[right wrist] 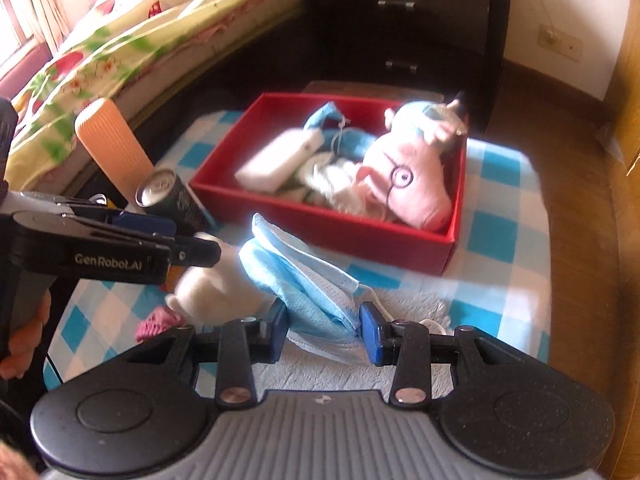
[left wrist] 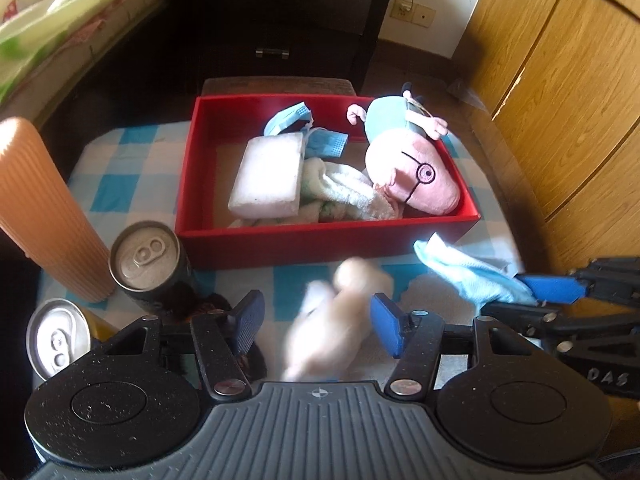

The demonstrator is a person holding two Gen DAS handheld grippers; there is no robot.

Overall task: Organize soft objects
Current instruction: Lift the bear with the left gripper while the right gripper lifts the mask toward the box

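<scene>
A red box (left wrist: 320, 242) (right wrist: 332, 232) on the checked cloth holds a pink pig plush (left wrist: 412, 176) (right wrist: 404, 188), a white sponge block (left wrist: 268, 176), a white towel (left wrist: 344, 196) and blue masks (left wrist: 296, 116). My left gripper (left wrist: 316, 320) is open around a blurred pale soft toy (left wrist: 336, 320) (right wrist: 216, 292) in front of the box. My right gripper (right wrist: 324, 328) (left wrist: 532, 292) is shut on a light blue face mask (right wrist: 304, 284) (left wrist: 468, 276), held just above the cloth near the box's front right corner.
An orange ribbed cylinder (left wrist: 44, 208) (right wrist: 112, 144), a dark can (left wrist: 148, 264) (right wrist: 172, 200) and a yellow can (left wrist: 60, 340) stand at the left. A dark drawer unit (left wrist: 288, 20), a bed (right wrist: 120, 52) and a wooden wardrobe (left wrist: 560, 80) surround the table.
</scene>
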